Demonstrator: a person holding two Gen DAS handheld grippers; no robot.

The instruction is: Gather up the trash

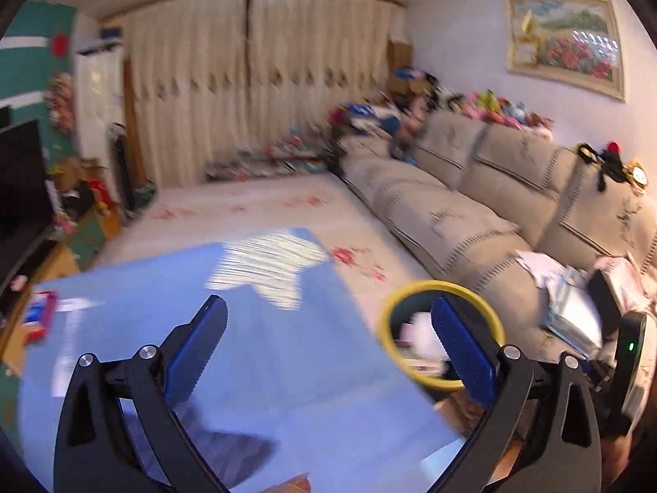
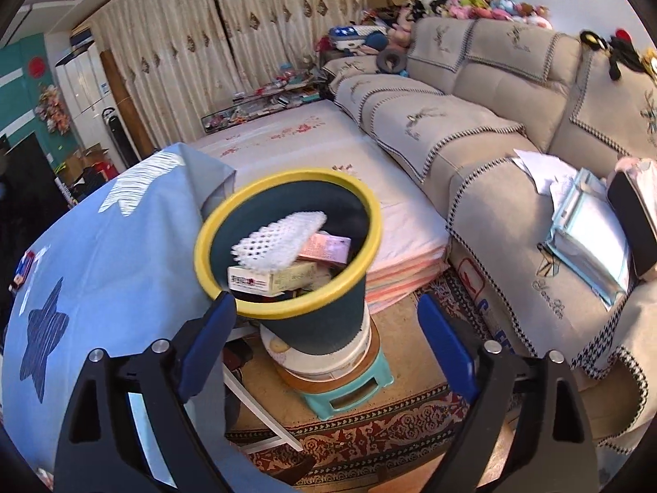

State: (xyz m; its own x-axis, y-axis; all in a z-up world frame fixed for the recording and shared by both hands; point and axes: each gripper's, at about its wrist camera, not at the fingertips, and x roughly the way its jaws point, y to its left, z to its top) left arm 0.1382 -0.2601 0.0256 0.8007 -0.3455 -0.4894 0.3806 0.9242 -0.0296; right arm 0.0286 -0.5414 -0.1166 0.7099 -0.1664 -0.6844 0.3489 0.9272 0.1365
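A dark green trash bin with a yellow rim [image 2: 287,242] stands on stacked stools beside the table. It holds a white foam net [image 2: 279,238], a pink packet [image 2: 326,246] and a small box [image 2: 267,277]. My right gripper [image 2: 326,320] is open and empty, just in front of the bin and below its rim. My left gripper [image 1: 328,328] is open and empty above the blue tablecloth [image 1: 254,349]. The bin's yellow rim [image 1: 441,287] shows behind its right finger [image 1: 460,345]. A small red and blue packet [image 1: 37,314] lies at the table's left edge.
A beige sofa [image 2: 492,123] with papers and a bag [image 2: 587,242] runs along the right. A folded mattress [image 2: 328,156] lies on the floor beyond the bin. A patterned rug [image 2: 390,431] is under the teal stool [image 2: 349,394]. A TV [image 1: 20,176] stands at the left.
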